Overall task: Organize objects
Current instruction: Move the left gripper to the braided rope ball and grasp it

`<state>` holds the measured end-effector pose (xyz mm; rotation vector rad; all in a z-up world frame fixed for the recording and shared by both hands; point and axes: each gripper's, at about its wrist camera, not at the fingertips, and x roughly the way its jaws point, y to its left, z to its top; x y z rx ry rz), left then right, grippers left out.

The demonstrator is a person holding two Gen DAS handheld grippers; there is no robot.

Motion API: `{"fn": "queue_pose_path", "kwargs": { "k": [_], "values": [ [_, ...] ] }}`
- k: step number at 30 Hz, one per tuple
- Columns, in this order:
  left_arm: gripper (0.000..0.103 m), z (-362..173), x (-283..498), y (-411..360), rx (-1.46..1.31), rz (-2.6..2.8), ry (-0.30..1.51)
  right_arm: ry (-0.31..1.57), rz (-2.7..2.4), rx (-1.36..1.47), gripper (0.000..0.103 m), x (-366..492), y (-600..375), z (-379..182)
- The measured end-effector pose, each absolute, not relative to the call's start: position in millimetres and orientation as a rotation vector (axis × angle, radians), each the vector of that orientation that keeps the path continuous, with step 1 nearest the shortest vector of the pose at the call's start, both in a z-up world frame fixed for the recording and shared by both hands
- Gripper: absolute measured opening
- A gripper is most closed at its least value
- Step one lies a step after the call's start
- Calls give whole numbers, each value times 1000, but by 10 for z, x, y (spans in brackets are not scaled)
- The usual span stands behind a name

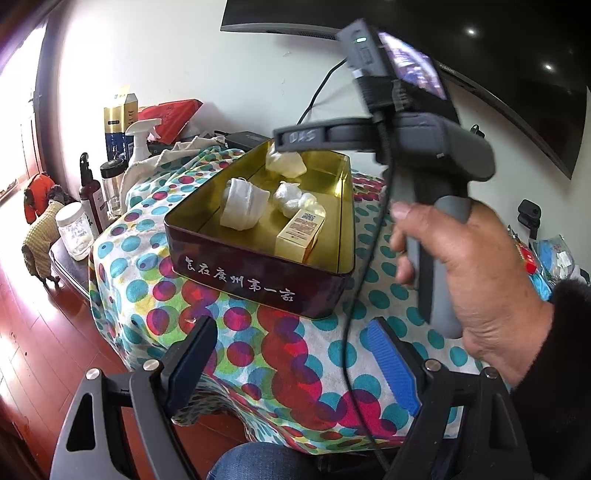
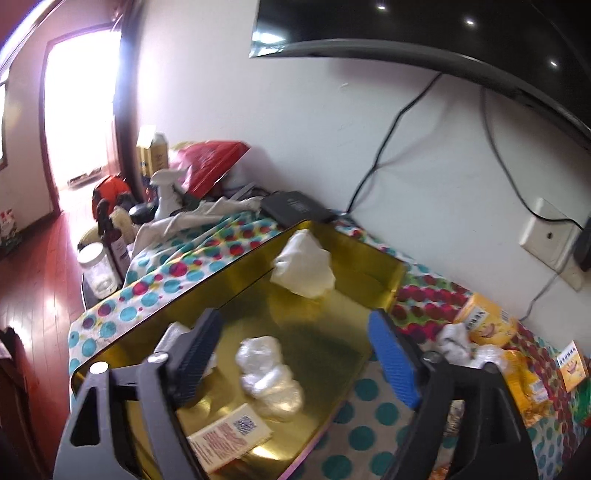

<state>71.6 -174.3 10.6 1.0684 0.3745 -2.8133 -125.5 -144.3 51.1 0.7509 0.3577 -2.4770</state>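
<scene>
A dark tin with a gold inside (image 1: 258,280) stands on the polka-dot cloth; it also shows in the right wrist view (image 2: 332,332). In it lie a rolled white cloth (image 1: 242,205), a clear plastic wad (image 1: 291,199), a crumpled white paper (image 1: 284,162) and a small yellow carton (image 1: 299,232). My left gripper (image 1: 291,354) is open and empty, in front of the tin. My right gripper (image 2: 295,354) is open and empty above the tin, over the plastic wad (image 2: 269,373). The yellow carton (image 2: 229,439) lies near its left finger. The right gripper's body, held by a hand (image 1: 476,280), shows in the left wrist view.
Right of the tin lie yellow snack boxes (image 2: 484,321) and crumpled plastic (image 2: 454,339). At the left edge stand a spray bottle (image 1: 142,140), a dark bottle (image 1: 90,192) and a jar (image 1: 75,230). A black box (image 2: 295,206) and cables lie by the wall under a TV (image 2: 443,29).
</scene>
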Motion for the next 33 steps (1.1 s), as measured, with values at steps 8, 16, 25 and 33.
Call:
{"fn": "queue_pose_path", "kwargs": {
  "k": [8, 16, 25, 33],
  "values": [
    [86, 98, 761, -1675, 1050, -2840, 354, 272, -2624, 749, 94, -1199, -644, 611],
    [86, 183, 833, -1523, 951, -2908, 303, 134, -2901, 772, 103, -1301, 700, 624],
    [86, 310, 369, -1123, 908, -2983, 190, 104, -3116, 967, 103, -1750, 1623, 209],
    [86, 450, -670, -667, 916, -3035, 111, -56, -3183, 918, 103, -1624, 1898, 57]
  ]
}}
